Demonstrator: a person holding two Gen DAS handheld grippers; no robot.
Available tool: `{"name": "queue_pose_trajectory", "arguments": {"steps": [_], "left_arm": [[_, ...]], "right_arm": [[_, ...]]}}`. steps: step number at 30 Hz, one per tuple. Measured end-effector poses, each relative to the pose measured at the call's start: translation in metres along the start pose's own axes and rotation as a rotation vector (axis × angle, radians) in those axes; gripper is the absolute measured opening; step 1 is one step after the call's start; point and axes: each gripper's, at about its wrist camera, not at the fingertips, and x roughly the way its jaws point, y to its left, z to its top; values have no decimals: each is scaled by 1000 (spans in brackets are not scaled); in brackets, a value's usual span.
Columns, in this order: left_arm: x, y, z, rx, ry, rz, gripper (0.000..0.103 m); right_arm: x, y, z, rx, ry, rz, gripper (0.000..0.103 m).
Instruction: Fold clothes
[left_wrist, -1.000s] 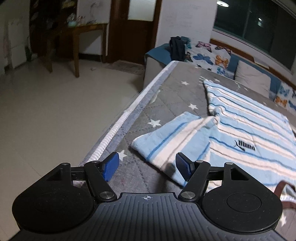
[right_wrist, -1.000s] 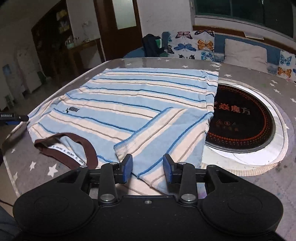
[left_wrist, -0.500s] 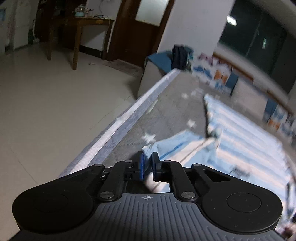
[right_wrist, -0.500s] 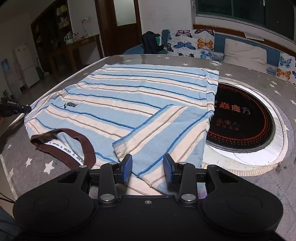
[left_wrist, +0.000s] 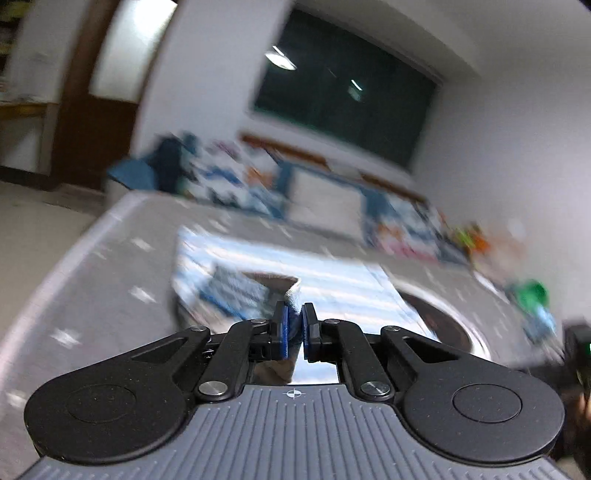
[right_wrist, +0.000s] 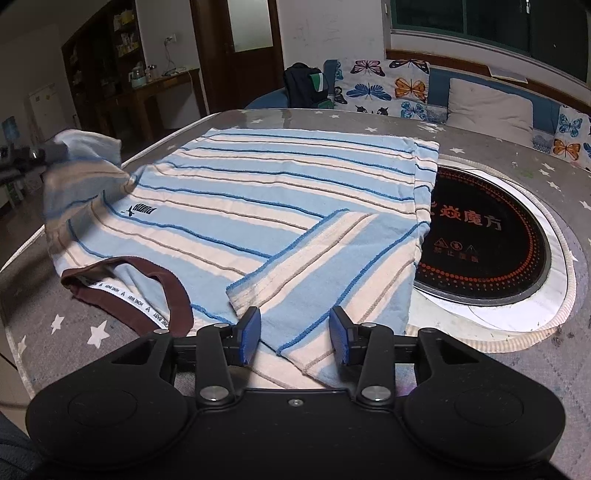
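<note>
Striped in pale blue and cream, the T-shirt (right_wrist: 280, 206) lies flat on the star-patterned surface (right_wrist: 74, 332), brown collar (right_wrist: 147, 291) nearest, hem toward the far edge. Right claw (right_wrist: 295, 338) hovers over the folded-in sleeve (right_wrist: 332, 266), jaws apart and opening, touching nothing. Left claw (left_wrist: 293, 328) is clamped on the other sleeve (right_wrist: 81, 170), lifted. Just beside the shirt sits a round black hob (right_wrist: 491, 236); beyond, butterfly cushions (right_wrist: 388, 88).
</note>
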Motion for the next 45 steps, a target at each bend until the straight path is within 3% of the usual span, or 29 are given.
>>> {"name": "queue_pose_trajectory", "arguments": {"steps": [1,5,8,12,16,22,34,45], "left_arm": [[12,-6,-8,31,64,-4,12],[27,-6,-15,54,159,-35,16],[20,2,0,76,111,-20,24],[23,18,16,78,64,49,25],[54,51,25,20,99,139,23],[89,66,17,6,193,141,23],[102,61,17,60,210,148,26],[94,58,18,62,210,163,30]], "right_arm": [[0,0,0,-2,0,0,44],[-3,1,1,-8,1,7,45],[-6,1,4,-13,-6,16,45],[-10,2,12,-20,-47,19,44],[-3,-1,20,-25,-61,1,43],[19,-10,34,-46,-35,-25,39],[53,-23,51,-76,5,-59,39],[57,-23,56,-85,13,-57,39]]}}
